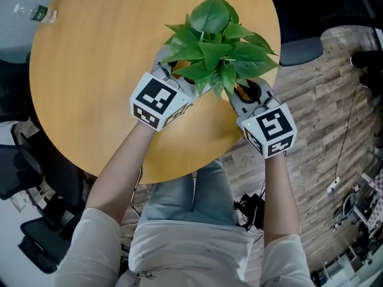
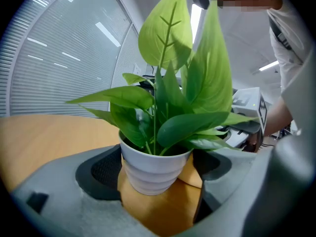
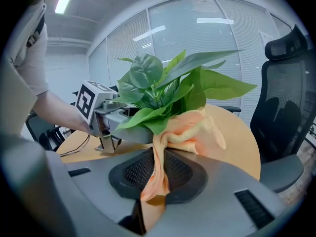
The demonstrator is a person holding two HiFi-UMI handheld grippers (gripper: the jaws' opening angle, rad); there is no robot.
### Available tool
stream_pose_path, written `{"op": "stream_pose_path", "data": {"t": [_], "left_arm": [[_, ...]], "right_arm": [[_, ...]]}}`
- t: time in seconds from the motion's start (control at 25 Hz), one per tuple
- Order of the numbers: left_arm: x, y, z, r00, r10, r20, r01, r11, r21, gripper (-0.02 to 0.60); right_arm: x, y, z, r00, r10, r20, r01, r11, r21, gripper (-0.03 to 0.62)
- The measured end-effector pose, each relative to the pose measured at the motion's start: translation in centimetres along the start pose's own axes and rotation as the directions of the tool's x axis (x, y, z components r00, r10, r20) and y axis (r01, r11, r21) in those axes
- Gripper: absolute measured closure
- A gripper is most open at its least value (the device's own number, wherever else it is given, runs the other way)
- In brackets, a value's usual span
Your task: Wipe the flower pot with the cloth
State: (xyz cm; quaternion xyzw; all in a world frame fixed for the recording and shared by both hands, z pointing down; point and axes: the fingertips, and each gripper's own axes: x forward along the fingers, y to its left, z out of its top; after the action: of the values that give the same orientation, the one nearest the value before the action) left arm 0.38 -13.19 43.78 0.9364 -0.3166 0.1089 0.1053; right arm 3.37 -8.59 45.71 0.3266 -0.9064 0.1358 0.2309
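A white ribbed plastic flower pot (image 2: 150, 169) stands upright on the round pale-wood surface (image 1: 96, 58), close to its near edge. It holds a green plant with broad pointed leaves (image 1: 215, 40). The stems rise from inside the rim, and the foliage spreads wide enough to hide most of the pot from the head view.

The left claw (image 2: 155, 181) has its jaws spread wide with the pot set between them. Both dark pads meet the pot's broad upper band, while lower down, where the pot narrows, bare wood shows beside it.

The right claw (image 3: 155, 169) comes in from the opposite side. Its jaws are pinched together on a soft peach-orange cloth (image 3: 190, 130). A strip of the cloth runs down between the pads, and the rest is bunched up ahead of them, pressed against the pot's side under the lowest leaves.

A clear plastic bottle with a green label (image 1: 42, 14) lies well apart from the pot, at the far left edge of the surface. A black mesh office chair (image 3: 286, 107) stands beyond the surface in the right gripper view.
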Motion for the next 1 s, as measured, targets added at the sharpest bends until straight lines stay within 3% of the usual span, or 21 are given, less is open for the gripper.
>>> {"op": "stream_pose_path", "data": {"t": [0.44,0.8,1.0], "left_arm": [[-0.4,-0.3,-0.3,1.0,0.022,-0.014,-0.022,1.0,-0.015,0.117],[-2.2,-1.3,-1.1,0.976,0.213,-0.049,-0.216,0.974,-0.067,0.117],[-2.3,-1.9,-1.1,0.974,0.222,-0.04,-0.224,0.971,-0.086,0.117]], "right_arm": [[-0.1,0.6,-0.4,1.0,0.006,0.0,-0.006,1.0,0.009,0.539],[-0.8,1.4,-0.8,1.0,0.016,0.003,-0.016,1.0,0.013,0.539],[-1.3,1.3,-1.1,1.0,0.016,0.005,-0.016,1.0,0.019,0.539]]}}
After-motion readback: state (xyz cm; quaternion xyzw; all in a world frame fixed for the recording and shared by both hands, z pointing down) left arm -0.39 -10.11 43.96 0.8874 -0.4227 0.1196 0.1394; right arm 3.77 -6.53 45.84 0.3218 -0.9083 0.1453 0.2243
